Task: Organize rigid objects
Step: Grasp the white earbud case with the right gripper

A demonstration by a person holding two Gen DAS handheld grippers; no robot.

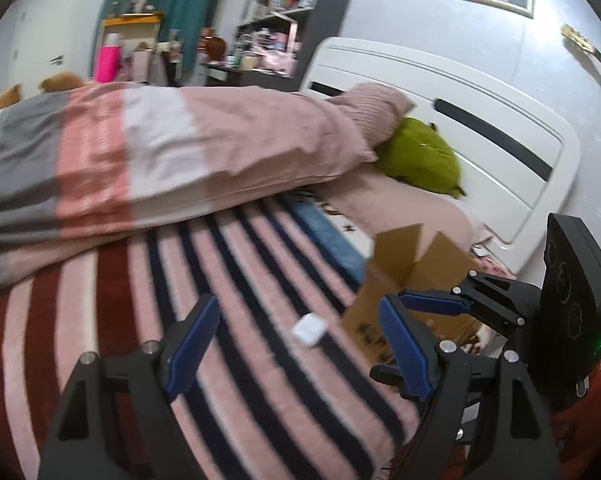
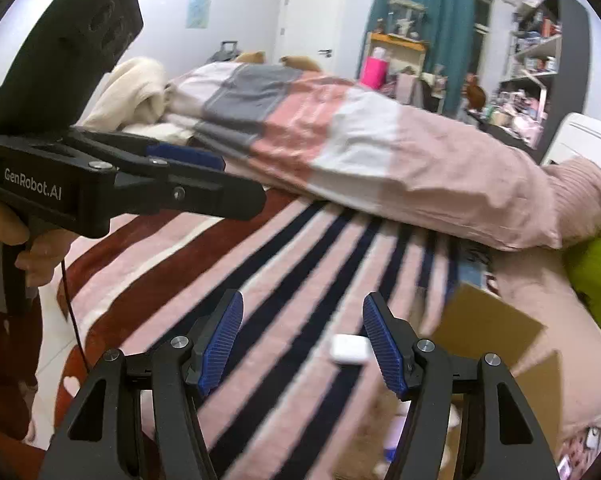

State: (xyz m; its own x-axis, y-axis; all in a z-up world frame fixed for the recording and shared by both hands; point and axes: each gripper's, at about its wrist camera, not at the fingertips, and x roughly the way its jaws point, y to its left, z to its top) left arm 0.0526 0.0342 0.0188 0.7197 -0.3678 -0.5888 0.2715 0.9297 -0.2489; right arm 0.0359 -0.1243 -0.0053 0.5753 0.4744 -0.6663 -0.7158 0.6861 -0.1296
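White case [image 2: 350, 350] is seen lying on the striped blanket [image 2: 284, 280], just beside the cardboard box [image 2: 496, 328], not yet boxed. Right gripper [image 2: 302, 344] and left gripper [image 1: 296, 344] are held wide, empty. Boxing is judged outstanding.

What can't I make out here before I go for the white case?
- Cardboard box contents: right wrist view, motion-blurred, cut by the frame edge.
- Box print: left wrist view, blurred, partly behind the left gripper.
- White case details: small, soft in both views.
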